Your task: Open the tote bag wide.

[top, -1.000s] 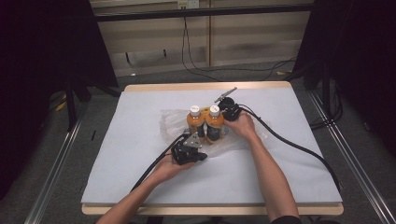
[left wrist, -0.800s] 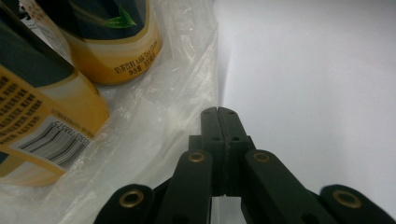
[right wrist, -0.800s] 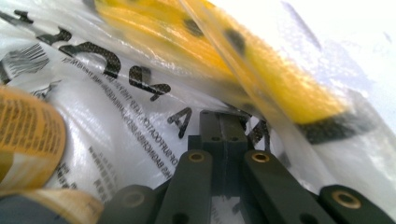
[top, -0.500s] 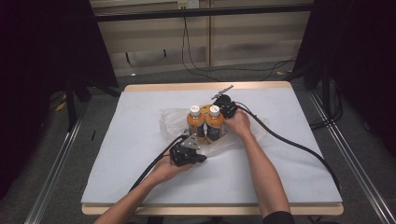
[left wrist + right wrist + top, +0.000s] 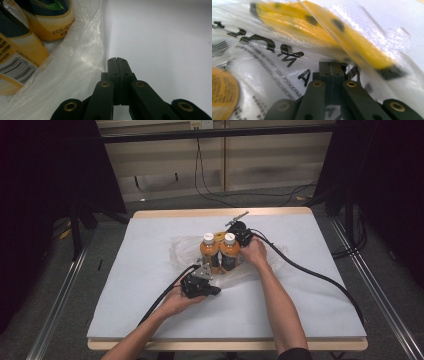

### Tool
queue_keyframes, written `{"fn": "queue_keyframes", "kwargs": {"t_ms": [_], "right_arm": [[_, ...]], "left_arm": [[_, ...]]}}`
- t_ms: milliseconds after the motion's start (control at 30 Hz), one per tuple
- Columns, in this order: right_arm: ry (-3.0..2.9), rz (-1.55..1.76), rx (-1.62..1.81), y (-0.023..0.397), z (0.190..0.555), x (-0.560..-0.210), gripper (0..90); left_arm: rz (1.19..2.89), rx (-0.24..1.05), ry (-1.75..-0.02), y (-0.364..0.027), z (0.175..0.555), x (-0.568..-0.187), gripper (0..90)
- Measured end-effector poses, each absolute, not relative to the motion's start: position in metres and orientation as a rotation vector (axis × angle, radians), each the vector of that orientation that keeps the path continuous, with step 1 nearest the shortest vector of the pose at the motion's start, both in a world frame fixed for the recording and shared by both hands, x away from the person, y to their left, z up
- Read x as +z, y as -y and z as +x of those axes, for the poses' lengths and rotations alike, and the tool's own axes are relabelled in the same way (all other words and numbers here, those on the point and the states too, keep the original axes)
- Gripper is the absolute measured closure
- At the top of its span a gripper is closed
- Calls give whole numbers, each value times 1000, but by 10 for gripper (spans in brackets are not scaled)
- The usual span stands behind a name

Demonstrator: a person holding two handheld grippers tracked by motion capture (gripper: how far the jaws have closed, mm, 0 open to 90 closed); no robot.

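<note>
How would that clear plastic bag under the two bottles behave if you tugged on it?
The plastic bag looks thin and crinkled, so it would probably flop and stretch rather than slide stiffly. The two bottles stand upright on it, so a tug might well tip them.

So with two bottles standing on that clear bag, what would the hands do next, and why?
Probably lift the right gripper to raise the plastic bag around the two bottles; its shut jaws seem to pinch the film, while the left gripper rests shut at the bag's edge.
</note>
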State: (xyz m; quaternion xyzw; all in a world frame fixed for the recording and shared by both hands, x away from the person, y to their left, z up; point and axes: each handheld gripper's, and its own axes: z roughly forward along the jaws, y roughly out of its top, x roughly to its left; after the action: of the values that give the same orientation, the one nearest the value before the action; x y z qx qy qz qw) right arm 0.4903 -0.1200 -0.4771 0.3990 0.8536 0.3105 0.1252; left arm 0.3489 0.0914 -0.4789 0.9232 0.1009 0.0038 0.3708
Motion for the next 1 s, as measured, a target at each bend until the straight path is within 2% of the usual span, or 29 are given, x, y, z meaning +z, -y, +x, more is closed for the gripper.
{"fn": "queue_keyframes", "kwargs": {"t_ms": [300,1000], "right_arm": [[-2487,1155,1018,134,479,-465,900],[-2419,1069,1167,175,435,-433,900]], "left_arm": [[2288,-52,-290,-92,350,-480,900],[2174,-35,-332,-108,351,-463,900]]}}
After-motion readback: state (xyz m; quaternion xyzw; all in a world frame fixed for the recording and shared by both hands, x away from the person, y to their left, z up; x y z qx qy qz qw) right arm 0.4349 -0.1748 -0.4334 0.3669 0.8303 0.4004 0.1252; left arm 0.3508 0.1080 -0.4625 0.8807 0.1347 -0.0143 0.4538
